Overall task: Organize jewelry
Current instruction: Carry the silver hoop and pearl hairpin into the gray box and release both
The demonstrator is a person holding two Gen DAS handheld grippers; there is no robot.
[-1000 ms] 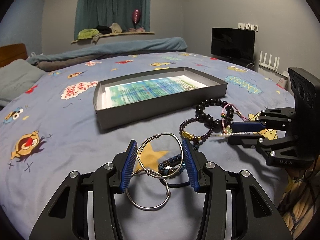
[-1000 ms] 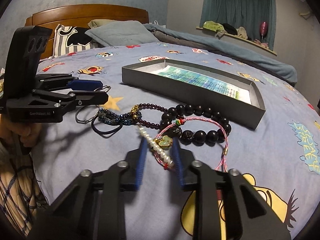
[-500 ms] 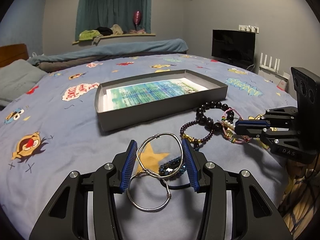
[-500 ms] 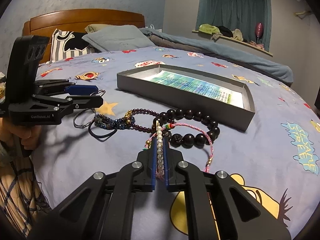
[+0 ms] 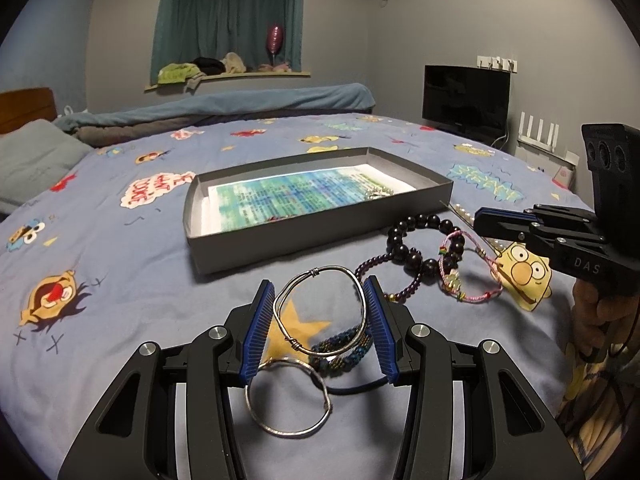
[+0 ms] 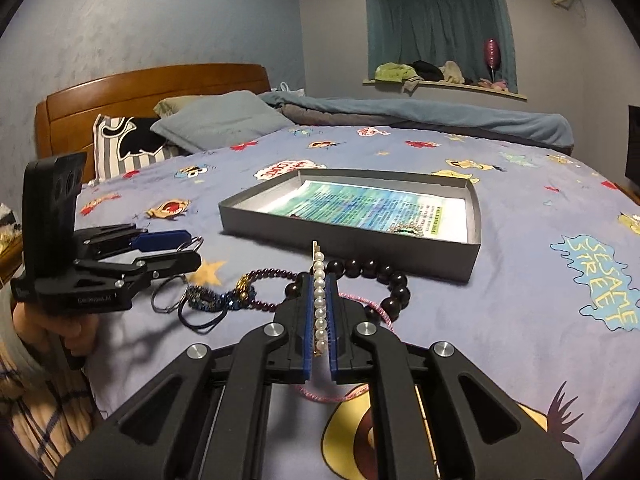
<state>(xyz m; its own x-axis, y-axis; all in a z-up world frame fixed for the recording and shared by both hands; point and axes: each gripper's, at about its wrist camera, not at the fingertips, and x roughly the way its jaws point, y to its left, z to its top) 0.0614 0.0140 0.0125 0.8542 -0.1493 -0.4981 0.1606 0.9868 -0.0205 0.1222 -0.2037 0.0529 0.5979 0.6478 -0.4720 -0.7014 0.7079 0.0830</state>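
Note:
A grey shallow box (image 5: 320,236) (image 6: 474,248) with a printed sheet inside lies on the bed; a sparkly piece (image 6: 406,230) rests in it. My right gripper (image 6: 319,280) is shut on a pearl hair clip (image 6: 319,300) and holds it above the bed, near the box's front wall. My left gripper (image 5: 320,292) stands with its jaws either side of a silver wire bangle (image 5: 320,308) that is lifted off the sheet. A second silver bangle (image 5: 288,400), a blue beaded bracelet (image 5: 344,344), a dark bead bracelet (image 5: 416,240) and a pink cord bracelet (image 5: 472,280) lie on the sheet.
The bed has a blue cartoon-print sheet (image 5: 120,280), pillows (image 6: 216,124) and a wooden headboard (image 6: 152,88) at the far end. A black hair tie (image 6: 200,320) lies by the beaded bracelets. A TV (image 5: 466,100) stands by the wall.
My right gripper closed on the pearl clip and lifted it off the bed, toward the box. My left gripper raised slightly with the silver bangle between its pads.

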